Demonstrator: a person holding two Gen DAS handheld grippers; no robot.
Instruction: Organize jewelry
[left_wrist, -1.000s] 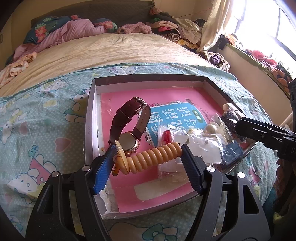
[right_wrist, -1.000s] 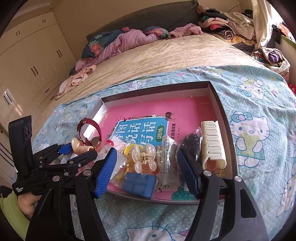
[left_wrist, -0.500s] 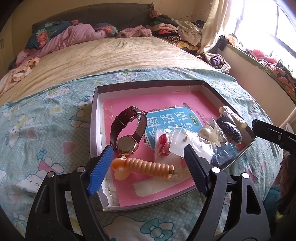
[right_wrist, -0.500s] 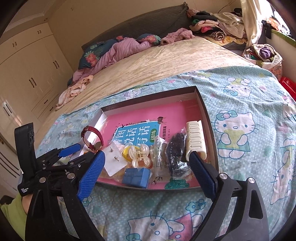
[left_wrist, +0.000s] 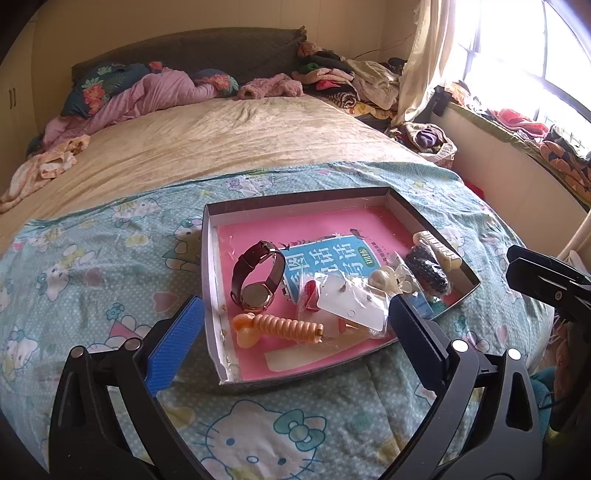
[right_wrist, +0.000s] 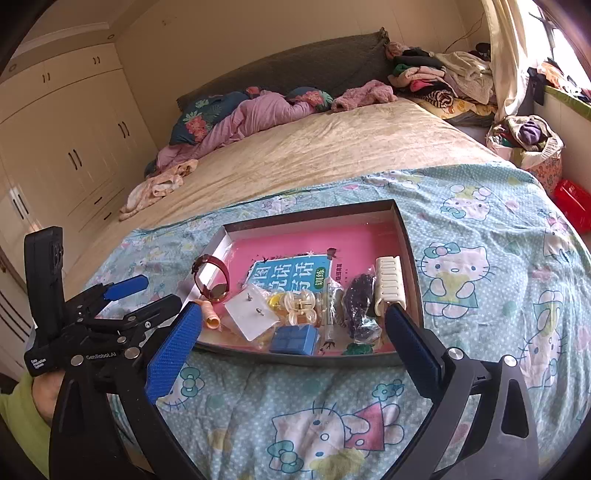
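The bed carries a beige sheet on its far half and a teal cartoon-cat blanket on its near half. A shallow dark-walled tray with a pink liner lies directly on the blanket, near the centre of the near half. At the far end of the bed lie a pink quilt, floral pillows and, far right, a pile of clothes; a crumpled pale garment lies on the sheet at far left.

Both grippers: black plastic frames with silver screws; left gripper and right gripper have ribbed blue pads. Left unit body carries white "GenRobot.AI" text at 9 o'clock in right view. Hand bare skin, lime-green sleeve.
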